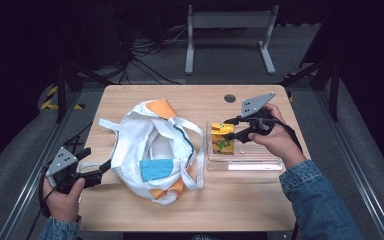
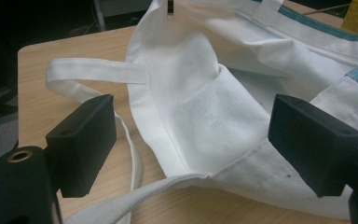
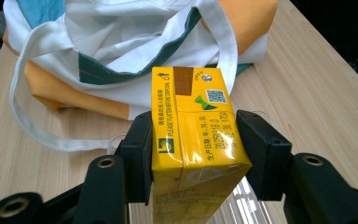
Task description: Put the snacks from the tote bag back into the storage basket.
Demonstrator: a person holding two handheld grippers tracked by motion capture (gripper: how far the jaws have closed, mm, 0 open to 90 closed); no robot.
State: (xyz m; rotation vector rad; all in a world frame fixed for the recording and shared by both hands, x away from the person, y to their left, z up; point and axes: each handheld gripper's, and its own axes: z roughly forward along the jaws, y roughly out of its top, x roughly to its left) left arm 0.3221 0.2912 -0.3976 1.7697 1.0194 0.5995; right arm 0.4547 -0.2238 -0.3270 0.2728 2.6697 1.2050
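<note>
Fabric of the white tote bag [image 2: 200, 107] lies between the jaws of the left gripper [image 1: 87, 172], which stand wide apart with neither pad pressing on the cloth. In the left gripper view, one strap [image 2: 93, 73] loops out just ahead of the left-hand jaw, and the bag's far edge is cut off at the top of that frame. From above, the bag sits slumped just right of this gripper, its mouth gaping; what lies inside is hard to make out. Further right, the right gripper [image 1: 232, 128] is clamped on a yellow drink carton [image 3: 193, 126], one pad on each side near its top. The carton stands upright in a clear tray [image 1: 252, 164], and its lower half is hidden under the jaws in the right gripper view. Beyond the carton, the bag lies close by.
</note>
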